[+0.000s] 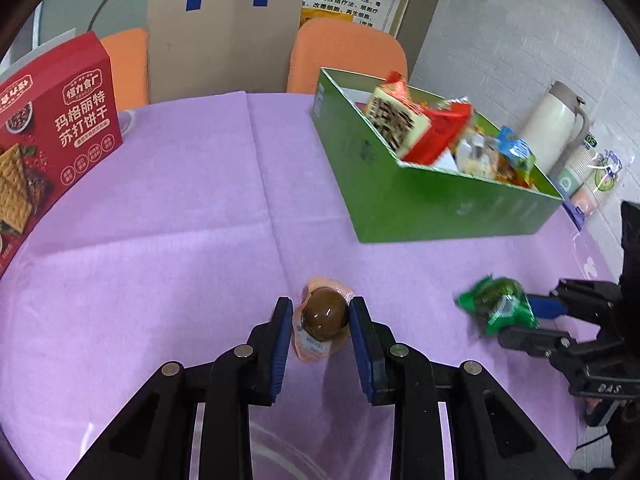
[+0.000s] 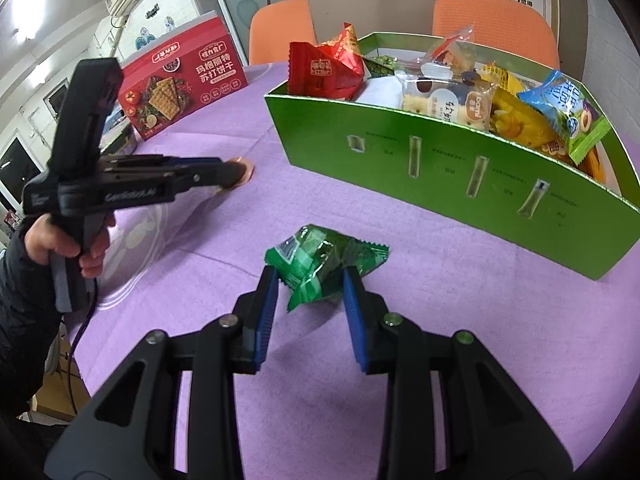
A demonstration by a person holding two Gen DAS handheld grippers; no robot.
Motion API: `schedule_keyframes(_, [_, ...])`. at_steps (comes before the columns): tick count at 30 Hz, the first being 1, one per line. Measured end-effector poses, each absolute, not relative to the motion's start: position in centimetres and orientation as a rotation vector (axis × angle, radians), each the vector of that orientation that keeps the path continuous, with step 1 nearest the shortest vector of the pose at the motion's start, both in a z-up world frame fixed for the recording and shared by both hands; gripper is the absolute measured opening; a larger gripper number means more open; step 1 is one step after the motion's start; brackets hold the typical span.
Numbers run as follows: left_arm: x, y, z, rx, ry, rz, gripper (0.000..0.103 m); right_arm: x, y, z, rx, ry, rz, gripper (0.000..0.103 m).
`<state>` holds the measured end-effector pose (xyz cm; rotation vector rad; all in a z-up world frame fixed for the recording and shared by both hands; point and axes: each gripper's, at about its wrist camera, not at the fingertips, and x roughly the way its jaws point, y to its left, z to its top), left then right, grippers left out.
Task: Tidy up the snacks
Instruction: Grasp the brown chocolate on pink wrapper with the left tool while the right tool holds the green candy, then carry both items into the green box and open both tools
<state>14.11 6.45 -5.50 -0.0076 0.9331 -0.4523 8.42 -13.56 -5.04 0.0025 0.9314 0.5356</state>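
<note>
Egg pack (image 1: pixel 322 320) sits between the left gripper's (image 1: pixel 321 312) pads, which touch its sides, long axis along the fingers. Green pack (image 2: pixel 324 266) is pinched by the right gripper (image 2: pixel 310 284). Box (image 1: pixel 420 200) lies ahead and right of both, nearer the right; bare cloth (image 1: pixel 180 220) between, nothing blocking.

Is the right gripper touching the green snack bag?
Touching. In the right wrist view, both pads of the right gripper press the sides of the green snack bag, with no gap visible.
</note>
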Motion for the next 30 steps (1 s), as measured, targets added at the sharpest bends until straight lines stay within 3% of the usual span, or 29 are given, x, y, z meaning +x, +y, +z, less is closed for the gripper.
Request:
schedule_keyframes(3, [11.5,5.3,-5.4,0.004,0.932,-0.488,0.03,8.1,-13.6,-5.1,-0.009,0.931,0.545,0.036])
schedule_keyframes(8, [10.1,4.3,-5.3,0.036,0.919,-0.472,0.038,8.0,-13.6,-5.2,-0.019,0.936,0.535,0.049])
schedule_keyframes(26, [10.4,2.1,-4.9,0.044,1.017,-0.497,0.04,9.5,-12.8,-5.0,0.033,0.922,0.506,0.048])
schedule_keyframes(30, [10.1,1.8,-4.9,0.026,1.004,-0.483,0.049,9.5,-12.9,-5.1,0.039,0.925,0.514,0.047])
